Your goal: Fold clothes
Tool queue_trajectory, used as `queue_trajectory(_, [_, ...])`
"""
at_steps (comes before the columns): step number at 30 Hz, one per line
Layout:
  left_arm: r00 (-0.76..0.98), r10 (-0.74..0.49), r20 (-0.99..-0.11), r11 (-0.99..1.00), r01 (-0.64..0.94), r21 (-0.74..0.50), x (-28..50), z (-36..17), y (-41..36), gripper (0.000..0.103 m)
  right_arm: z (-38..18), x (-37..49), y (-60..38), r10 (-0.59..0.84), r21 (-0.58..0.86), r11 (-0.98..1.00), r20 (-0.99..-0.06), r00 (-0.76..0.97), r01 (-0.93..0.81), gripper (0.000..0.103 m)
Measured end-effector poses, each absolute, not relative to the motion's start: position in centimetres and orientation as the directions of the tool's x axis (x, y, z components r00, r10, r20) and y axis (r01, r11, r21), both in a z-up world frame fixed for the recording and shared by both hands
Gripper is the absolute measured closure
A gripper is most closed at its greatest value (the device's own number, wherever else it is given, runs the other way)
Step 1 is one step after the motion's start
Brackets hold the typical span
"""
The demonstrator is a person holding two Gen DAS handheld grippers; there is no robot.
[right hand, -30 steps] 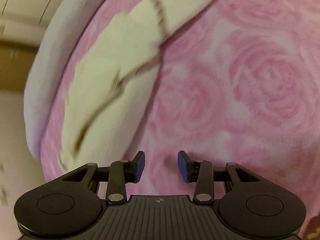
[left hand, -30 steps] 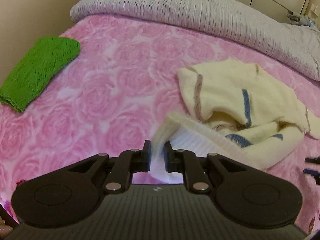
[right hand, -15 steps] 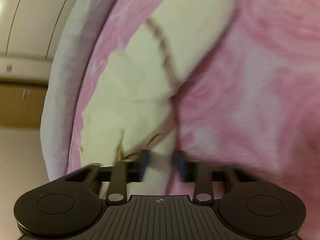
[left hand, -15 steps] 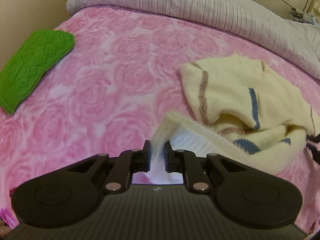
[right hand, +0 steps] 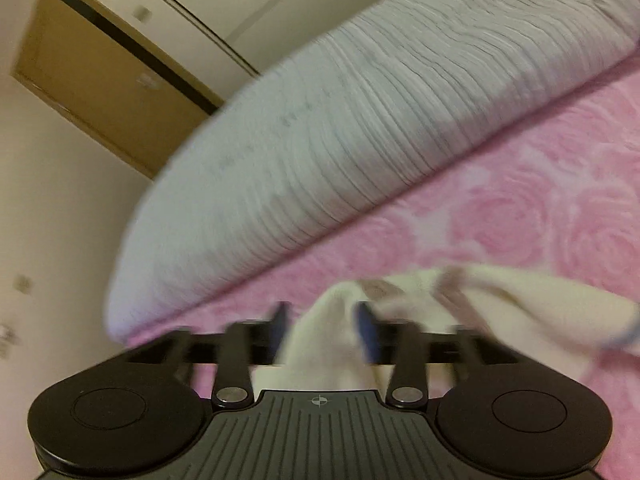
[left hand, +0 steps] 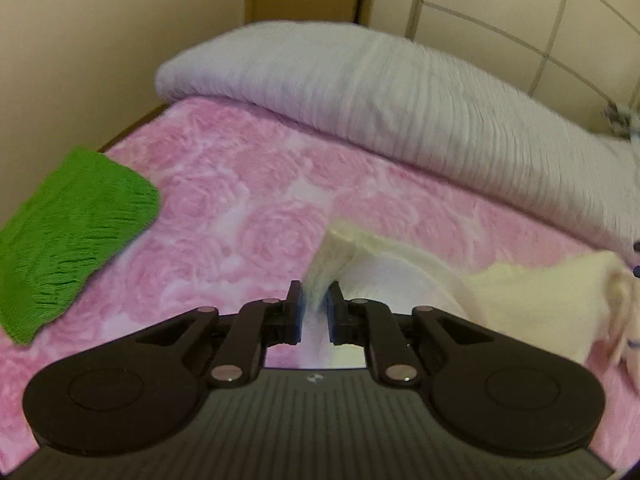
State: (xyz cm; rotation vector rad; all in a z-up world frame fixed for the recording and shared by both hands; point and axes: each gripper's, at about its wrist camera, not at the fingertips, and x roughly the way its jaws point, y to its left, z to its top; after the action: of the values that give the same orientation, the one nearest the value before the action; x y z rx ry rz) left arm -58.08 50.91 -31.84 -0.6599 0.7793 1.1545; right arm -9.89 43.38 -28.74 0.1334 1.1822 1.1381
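Here the cream sweater (left hand: pixel 532 300) lies crumpled on the pink rose-patterned bedspread (left hand: pixel 248 216), toward the near right of the bed in the left wrist view, with one ribbed edge pulled up off the cover. That raised edge runs down into the left gripper (left hand: pixel 313 307), whose blue-padded fingers (left hand: pixel 298 312) are nearly together and pinch the fabric between them, so the cloth stands up as a narrow tent above the tips. The rest of the garment spreads away to the right, where a brownish trim and a bit of blue stripe show at the frame's edge, blurred. In the right wrist view another part of the same sweater (right hand: pixel 520 300) bulges up between the fingers of the right gripper (right hand: pixel 322 330); the jaws stand a moderate way apart with the cloth filling the gap, yet motion blur makes it impossible to tell whether they actually clamp it. Beyond the sweater, well apart on the left side of the bedspread, a folded green knit garment (left hand: pixel 68 236) lies flat near the bed's edge. Along the far side of the bed stretches a long grey striped bolster (left hand: pixel 400 108), resting on the pink cover. Behind it rise a cream wall and a brown wooden door frame (right hand: pixel 104 68).
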Motion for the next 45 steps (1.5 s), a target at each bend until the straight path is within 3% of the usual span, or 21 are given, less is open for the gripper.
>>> queue_trajectory(5, [0.189, 0.555, -0.810, 0.260, -0.964, -0.047, -57.5, -32.2, 53.1, 0.092, -36.8, -12.5, 35.8, 0.701, 0.768, 0.546, -0.638, -0.318, -0.336, 0.045])
queue_trajectory(8, [0.187, 0.549, -0.815, 0.249, -0.967, -0.054, -57.9, -32.6, 53.3, 0.092, -41.9, -16.0, 30.6, 0.662, 0.764, 0.624, -0.630, -0.407, -0.166, 0.045])
queue_trajectory(13, [0.182, 0.538, -0.823, 0.230, -0.971, -0.065, -58.5, -33.3, 53.6, 0.092, -45.5, -19.5, 29.1, 0.704, 0.788, 0.615, -0.568, -0.426, -0.034, 0.045])
queue_trajectory(18, [0.205, 0.529, -0.824, 0.227, -0.969, -0.095, -59.0, -33.1, 52.0, 0.092, -47.0, -21.0, 32.7, 0.704, 0.794, 0.600, -0.582, -0.406, -0.098, 0.049])
queue_trajectory(19, [0.219, 0.527, -0.821, 0.232, -0.967, -0.109, -59.0, -32.6, 51.1, 0.092, -47.3, -21.2, 33.4, 0.716, 0.803, 0.589, -0.571, -0.401, -0.091, 0.057])
queue_trajectory(20, [0.233, 0.525, -0.818, 0.237, -0.964, -0.123, -59.0, -32.2, 50.1, 0.092, -47.3, -21.1, 33.9, 0.715, 0.803, 0.588, -0.571, -0.403, -0.095, 0.089])
queue_trajectory(21, [0.248, 0.523, -0.815, 0.242, -0.961, -0.136, -59.1, -31.8, 49.1, 0.093, -47.3, -21.1, 34.4, 0.714, 0.803, 0.587, -0.572, -0.405, -0.100, 0.096])
queue_trajectory(25, [0.304, 0.515, -0.802, 0.262, -0.946, -0.190, -59.2, -30.1, 45.2, 0.093, -44.1, -19.7, 34.2, 0.708, 0.814, 0.536, -0.578, -0.406, -0.225, 0.097])
queue_trajectory(31, [0.386, 0.500, -0.775, 0.292, -0.918, -0.269, -59.4, -27.5, 39.3, 0.094, -34.4, -12.9, 25.5, 0.740, 0.812, 0.426, -0.566, -0.363, -0.399, 0.099])
queue_trajectory(36, [0.405, 0.366, -0.838, 0.287, -0.906, -0.313, -57.8, -28.1, 28.1, 0.094, -25.2, -8.8, 17.0, 0.674, 0.677, 0.388, -0.671, -0.308, -0.625, 0.099])
queue_trajectory(40, [0.401, 0.216, -0.890, 0.270, -0.901, -0.340, -56.1, -29.4, 17.5, 0.097, -23.5, -8.2, 9.4, 0.488, 0.504, 0.450, -0.830, -0.269, -0.738, 0.099])
queue_trajectory(43, [0.293, 0.104, -0.950, 0.292, -0.922, -0.252, -54.4, -31.9, 11.8, 0.097, -27.3, -8.0, 3.9, 0.251, 0.352, 0.546, -0.935, -0.252, -0.760, 0.099])
queue_trajectory(45, [0.238, 0.090, -0.967, 0.296, -0.934, -0.202, -53.8, -32.5, 9.9, 0.097, -30.4, -7.6, 1.0, 0.078, 0.236, 0.606, -0.968, -0.239, -0.760, 0.098])
